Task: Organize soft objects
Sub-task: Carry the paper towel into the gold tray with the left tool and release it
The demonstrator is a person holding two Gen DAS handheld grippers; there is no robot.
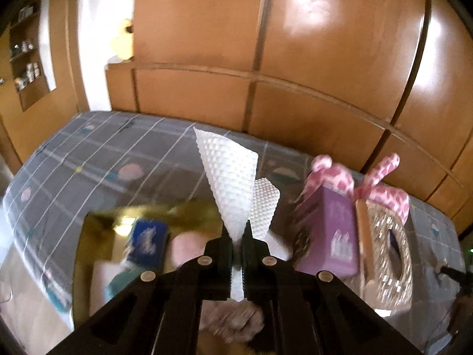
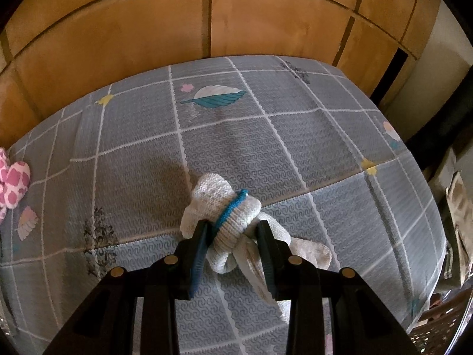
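My left gripper is shut on a white embossed tissue, which stands up from the jaws above a gold box holding a blue packet and pink soft items. My right gripper is shut on a rolled white sock bundle with a blue band, held just above the grey checked bed cover. A pink-and-white spotted plush toy lies behind a purple box; part of the toy shows at the left edge of the right wrist view.
A sparkly tissue-box cover stands right of the purple box. Wooden wardrobe doors run behind the bed. A shelf niche is at far left. A basket and clutter sit off the bed's right edge.
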